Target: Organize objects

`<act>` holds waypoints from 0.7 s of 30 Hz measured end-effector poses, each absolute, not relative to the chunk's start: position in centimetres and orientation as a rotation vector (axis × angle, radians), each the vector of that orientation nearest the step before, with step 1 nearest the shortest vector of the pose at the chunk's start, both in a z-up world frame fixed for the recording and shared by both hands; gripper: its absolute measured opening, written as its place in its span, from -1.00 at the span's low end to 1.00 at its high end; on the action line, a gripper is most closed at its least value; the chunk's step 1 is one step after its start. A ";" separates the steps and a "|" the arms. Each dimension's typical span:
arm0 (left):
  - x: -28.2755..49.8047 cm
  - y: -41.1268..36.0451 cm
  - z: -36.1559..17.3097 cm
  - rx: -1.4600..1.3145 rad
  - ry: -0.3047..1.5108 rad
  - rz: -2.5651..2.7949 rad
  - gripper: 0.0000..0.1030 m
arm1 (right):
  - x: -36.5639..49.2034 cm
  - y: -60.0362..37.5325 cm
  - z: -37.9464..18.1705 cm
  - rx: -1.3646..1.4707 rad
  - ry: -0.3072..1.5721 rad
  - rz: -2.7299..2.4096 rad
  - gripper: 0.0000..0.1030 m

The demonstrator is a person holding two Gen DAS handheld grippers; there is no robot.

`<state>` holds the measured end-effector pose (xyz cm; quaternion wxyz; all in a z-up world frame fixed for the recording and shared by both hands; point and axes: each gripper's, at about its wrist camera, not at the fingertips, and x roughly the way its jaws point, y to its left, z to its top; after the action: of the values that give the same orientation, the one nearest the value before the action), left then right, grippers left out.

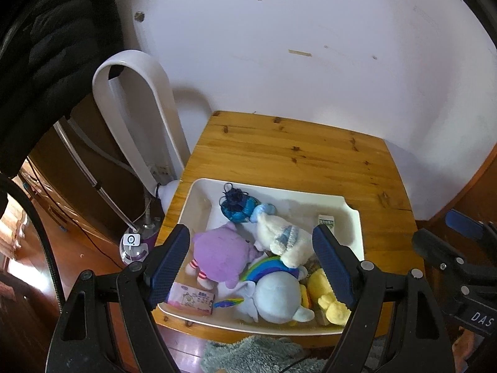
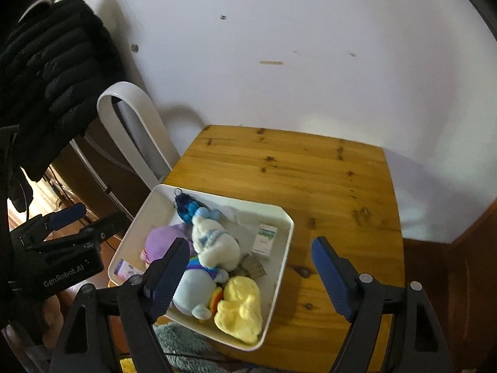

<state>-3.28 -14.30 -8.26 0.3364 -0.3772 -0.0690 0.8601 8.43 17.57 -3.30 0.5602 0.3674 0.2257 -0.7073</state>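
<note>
Both tongs — left tongs [image 1: 251, 262] and right tongs [image 2: 251, 272] — gape wide, holding nothing, above the white tray [image 1: 198, 200] on the wooden table [image 1: 285, 152]; plush toys [image 1: 222, 256] lie piled inside it.

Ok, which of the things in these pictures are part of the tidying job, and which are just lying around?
Part of the job:
white bin
purple plush
white plush
yellow plush
rainbow plush
blue yarn toy
small carton
pink card

Just lying about:
white fan
black jacket
grey rug
wooden table only bears the bin
</note>
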 end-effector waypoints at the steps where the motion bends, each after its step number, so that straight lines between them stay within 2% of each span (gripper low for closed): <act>1: -3.2 -14.2 -8.2 -0.985 -0.173 2.236 0.63 | 8.1 17.9 -3.4 0.883 0.529 -1.673 0.58; 11: -1.3 -13.8 -7.7 -0.985 -0.133 2.191 0.63 | 5.9 20.4 -3.4 1.040 0.461 -1.705 0.58; 21: -0.5 -13.3 -6.8 -0.973 -0.103 2.179 0.63 | 5.7 21.7 -2.6 0.985 0.470 -1.789 0.58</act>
<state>-0.46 -13.31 -6.82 0.3675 -0.3789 -0.0400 0.8484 5.72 21.71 -2.58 0.4993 0.4073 0.1942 -0.7396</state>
